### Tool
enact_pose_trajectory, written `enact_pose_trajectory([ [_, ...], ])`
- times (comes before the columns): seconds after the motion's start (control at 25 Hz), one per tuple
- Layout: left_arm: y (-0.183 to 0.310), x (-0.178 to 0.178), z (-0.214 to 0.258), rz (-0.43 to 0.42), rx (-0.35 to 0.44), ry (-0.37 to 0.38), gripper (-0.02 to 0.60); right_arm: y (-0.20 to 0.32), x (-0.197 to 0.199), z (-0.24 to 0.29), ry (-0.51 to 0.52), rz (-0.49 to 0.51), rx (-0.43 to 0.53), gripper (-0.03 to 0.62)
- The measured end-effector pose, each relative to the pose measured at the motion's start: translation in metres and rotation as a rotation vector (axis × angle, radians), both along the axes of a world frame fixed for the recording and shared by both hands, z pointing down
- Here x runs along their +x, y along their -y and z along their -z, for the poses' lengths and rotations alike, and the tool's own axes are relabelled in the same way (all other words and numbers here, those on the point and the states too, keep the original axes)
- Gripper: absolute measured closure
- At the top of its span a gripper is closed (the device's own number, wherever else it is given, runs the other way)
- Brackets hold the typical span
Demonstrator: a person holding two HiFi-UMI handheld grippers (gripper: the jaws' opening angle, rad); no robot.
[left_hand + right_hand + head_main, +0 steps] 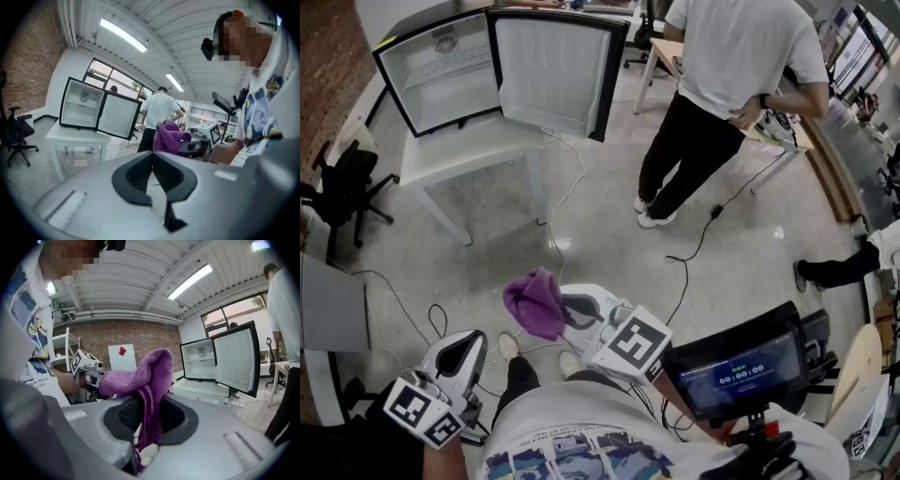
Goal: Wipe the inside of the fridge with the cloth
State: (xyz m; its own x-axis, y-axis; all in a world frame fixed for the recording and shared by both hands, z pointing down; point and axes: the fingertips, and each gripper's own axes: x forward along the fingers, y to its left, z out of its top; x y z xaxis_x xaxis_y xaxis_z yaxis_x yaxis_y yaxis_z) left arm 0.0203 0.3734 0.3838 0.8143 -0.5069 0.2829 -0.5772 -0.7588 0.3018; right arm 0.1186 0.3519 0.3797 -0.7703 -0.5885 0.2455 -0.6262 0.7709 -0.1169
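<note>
Clamping the purple cloth [534,302], our right gripper [147,401] hangs mid-air; our left gripper [152,161] sits closed and empty. We see the fridge [441,70] open, well apart.

Office-like workspace: brick wall [28,56], swivel chair [342,183], desk [667,49], floor cables [695,251], strip lights [124,35].

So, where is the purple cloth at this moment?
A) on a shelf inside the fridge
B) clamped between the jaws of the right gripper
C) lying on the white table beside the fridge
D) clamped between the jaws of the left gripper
B: the right gripper view shows the right gripper with its jaws closed on the purple cloth, away from the open fridge. The left gripper is shut with nothing between its jaws.
</note>
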Motion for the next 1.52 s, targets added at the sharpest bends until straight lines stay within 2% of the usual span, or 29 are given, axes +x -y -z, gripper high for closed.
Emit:
enact_pose_trajectory([
  [0.64,0.009,-0.01,-0.003,0.024,-0.009,-0.001,0.577,0.01,-0.008,0.0,-0.001,0.014,0.005,0.528],
  [0.84,0.025,0.005,-0.007,0.013,-0.002,-0.003,0.577,0.021,0.007,0.003,0.032,-0.005,0.024,0.528],
  [1.04,0.035,0.004,-0.004,0.069,0.021,-0.012,0.577,0.034,0.015,-0.005,0.017,-0.016,-0.012,0.528],
  [1.2,0.053,-0.009,-0.008,0.082,0.005,-0.016,0.577,0.051,0.005,-0.01,0.011,-0.015,-0.02,0.528],
  [1.32,0.071,-0.018,-0.016,0.065,-0.013,-0.023,0.577,0.069,-0.002,-0.01,0.011,-0.053,-0.039,0.528],
  [1.52,0.119,-0.036,-0.006,0.028,0.021,-0.05,0.577,0.11,-0.021,-0.011,0.014,-0.09,-0.042,0.528],
])
